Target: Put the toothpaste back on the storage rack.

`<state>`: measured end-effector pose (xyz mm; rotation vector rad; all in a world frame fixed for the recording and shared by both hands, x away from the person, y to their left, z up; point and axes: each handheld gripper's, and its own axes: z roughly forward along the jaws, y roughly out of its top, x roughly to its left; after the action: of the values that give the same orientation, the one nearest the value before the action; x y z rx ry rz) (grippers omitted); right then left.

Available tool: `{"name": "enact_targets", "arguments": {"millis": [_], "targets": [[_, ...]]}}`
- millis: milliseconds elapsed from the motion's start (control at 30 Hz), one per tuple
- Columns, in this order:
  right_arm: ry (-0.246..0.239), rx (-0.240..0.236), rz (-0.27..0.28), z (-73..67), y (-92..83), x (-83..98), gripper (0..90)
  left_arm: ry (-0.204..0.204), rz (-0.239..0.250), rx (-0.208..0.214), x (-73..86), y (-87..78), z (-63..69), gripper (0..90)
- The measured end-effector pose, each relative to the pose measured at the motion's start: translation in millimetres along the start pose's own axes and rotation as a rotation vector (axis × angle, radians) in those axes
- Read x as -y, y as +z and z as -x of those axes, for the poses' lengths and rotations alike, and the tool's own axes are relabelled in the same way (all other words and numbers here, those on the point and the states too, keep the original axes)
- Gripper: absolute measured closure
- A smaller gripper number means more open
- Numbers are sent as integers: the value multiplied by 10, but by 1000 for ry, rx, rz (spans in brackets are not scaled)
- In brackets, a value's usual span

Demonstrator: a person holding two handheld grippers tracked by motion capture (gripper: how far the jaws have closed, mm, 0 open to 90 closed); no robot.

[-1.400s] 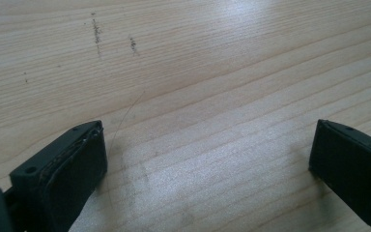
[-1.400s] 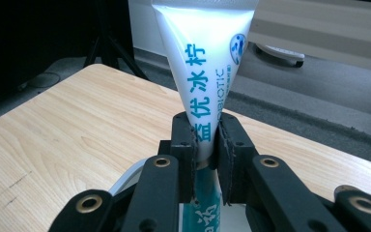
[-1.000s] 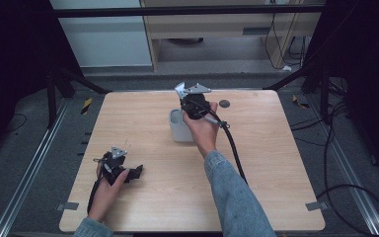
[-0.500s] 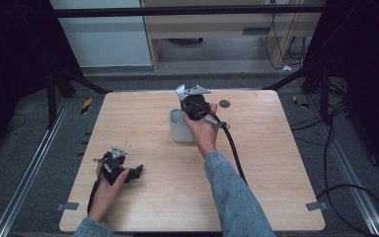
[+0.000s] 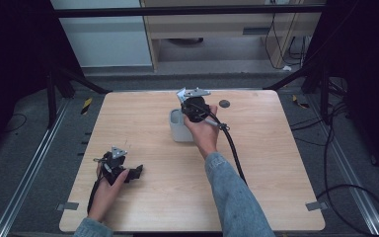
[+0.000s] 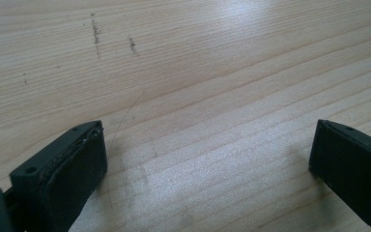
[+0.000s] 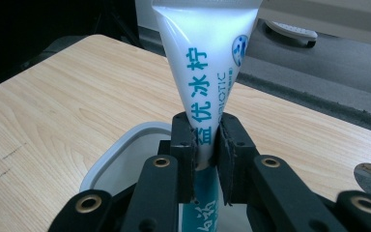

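Tool left [image 5: 137, 172] lower left, wide open, empty, resting on pale wooden table [image 5: 276, 163] | tool right [image 7: 206, 145] upper centre, clamped on white squeezable tube with teal lettering [image 7: 204, 72] above grey-white rounded plastic cup [image 5: 177, 129] | risk: soft tube slips or tilts, catching rim, tipping cup.

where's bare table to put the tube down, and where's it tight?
Free: the wide right half of the table beyond the right gripper, and the strip between the white container and the left gripper. Tight: the far edge by the container, where the shut right gripper holds the tube near a dark disc.
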<state>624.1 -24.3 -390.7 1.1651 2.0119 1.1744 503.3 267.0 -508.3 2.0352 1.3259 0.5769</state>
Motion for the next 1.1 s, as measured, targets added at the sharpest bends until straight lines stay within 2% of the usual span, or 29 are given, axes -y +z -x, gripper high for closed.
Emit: {"name": "enact_targets", "arguments": {"millis": [467,1100], "targets": [[1,-6,-15,8,6,38,785,0,0,0,0,0,0,0],[-25,-14,-29,6,16,59,783,1,0,0,0,0,0,0]]}}
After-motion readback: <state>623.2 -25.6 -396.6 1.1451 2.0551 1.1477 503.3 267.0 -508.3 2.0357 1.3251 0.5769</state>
